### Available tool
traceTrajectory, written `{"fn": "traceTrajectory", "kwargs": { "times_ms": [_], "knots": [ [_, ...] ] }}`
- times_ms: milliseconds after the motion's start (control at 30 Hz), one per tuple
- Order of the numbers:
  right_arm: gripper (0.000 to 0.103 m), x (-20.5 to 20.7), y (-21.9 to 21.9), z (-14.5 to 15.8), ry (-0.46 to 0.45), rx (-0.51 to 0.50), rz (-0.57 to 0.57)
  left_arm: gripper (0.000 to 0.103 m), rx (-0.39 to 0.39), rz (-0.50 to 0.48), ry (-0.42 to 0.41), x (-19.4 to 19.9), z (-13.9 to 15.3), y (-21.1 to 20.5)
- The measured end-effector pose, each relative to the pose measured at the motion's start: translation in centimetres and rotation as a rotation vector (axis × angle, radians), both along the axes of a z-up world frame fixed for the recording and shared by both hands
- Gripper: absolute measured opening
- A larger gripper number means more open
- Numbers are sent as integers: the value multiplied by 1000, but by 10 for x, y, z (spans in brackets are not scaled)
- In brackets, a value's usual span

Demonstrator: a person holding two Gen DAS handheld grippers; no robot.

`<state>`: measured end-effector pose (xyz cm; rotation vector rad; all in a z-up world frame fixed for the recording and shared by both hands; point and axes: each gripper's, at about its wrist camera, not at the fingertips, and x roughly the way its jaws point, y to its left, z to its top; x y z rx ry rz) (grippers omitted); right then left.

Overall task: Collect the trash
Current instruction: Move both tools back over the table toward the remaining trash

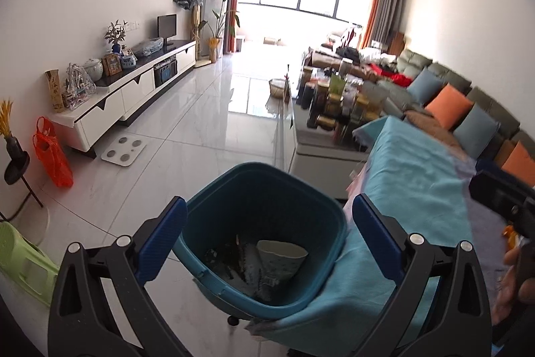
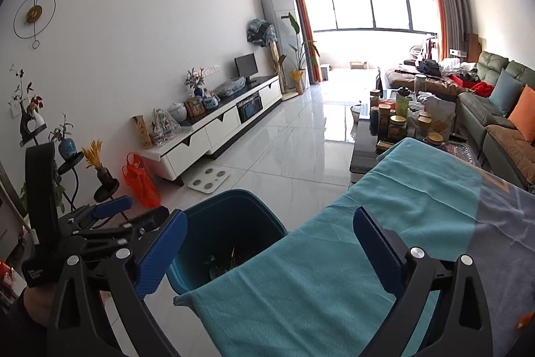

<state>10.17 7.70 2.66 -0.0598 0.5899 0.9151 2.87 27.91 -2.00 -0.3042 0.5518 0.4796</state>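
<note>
Both wrist views face the far window, sharing the close blue bin (image 1: pixel 264 243) (image 2: pixel 227 236) below and teal cloth (image 1: pixel 411 189) (image 2: pixel 351 256).

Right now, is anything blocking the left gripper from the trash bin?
Nothing visible does. The left gripper hangs open right above the blue trash bin, whose mouth is uncovered. The teal cloth only drapes beside its rim.

Both hand-held grippers, left (image 1: pixel 269 240) and right (image 2: pixel 270 251), gape wide, holding nothing.
</note>
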Motion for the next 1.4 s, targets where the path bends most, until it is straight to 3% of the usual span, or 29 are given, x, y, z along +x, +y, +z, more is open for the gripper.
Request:
{"fn": "traceTrajectory", "kwargs": {
  "times_ms": [233, 567, 900, 1167, 1400],
  "knots": [
    [96, -15, -40, 11, -64, 38, -73, 97, -31, -43, -101, -19, 33, -30],
    [96, -36, -117, 16, -146, 66, -254, 97, 14, -214, -205, -17, 61, -108],
    [96, -57, -165, 16, -219, 61, -369, 97, 42, -330, -247, -9, 72, -165],
    [96, -72, -198, 11, -246, 35, -468, 97, 144, -438, -269, -5, 75, -209],
    [96, -89, -237, -1, -235, -4, -568, 97, 131, -498, -277, -2, 66, -228]
  ]
}}
